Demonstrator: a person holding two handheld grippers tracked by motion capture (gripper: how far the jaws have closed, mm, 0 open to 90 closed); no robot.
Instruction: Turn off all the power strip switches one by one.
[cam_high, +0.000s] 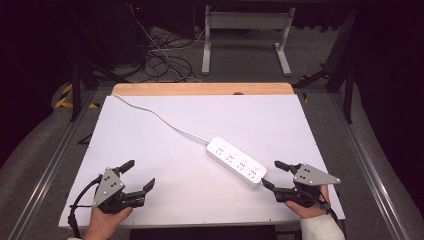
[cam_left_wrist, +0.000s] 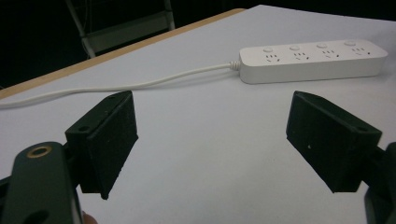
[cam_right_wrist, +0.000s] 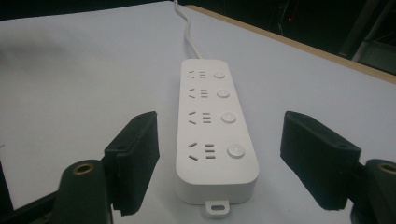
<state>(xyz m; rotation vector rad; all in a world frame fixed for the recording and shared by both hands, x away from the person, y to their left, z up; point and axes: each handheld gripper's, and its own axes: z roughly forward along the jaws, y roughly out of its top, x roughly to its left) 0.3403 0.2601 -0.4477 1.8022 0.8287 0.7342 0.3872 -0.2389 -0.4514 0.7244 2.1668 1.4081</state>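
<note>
White power strip (cam_high: 236, 161), four outlets each with a round button, white cord (cam_high: 160, 118) trailing to the table's far left. Lies diagonally on the white table (cam_high: 150, 200), right of centre. Right gripper (cam_high: 270, 174) spread, strip's near end just before its jaws, untouched. Left gripper (cam_high: 140, 175) spread, well apart.

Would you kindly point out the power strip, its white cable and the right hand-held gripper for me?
power strip (cam_right_wrist: 215, 140): right gripper view, on its top face between the sockets and the buttons.
white cable (cam_high: 165, 120): high view, midway along its run.
right hand-held gripper (cam_high: 270, 174): high view, midway between its fingertips.
</note>
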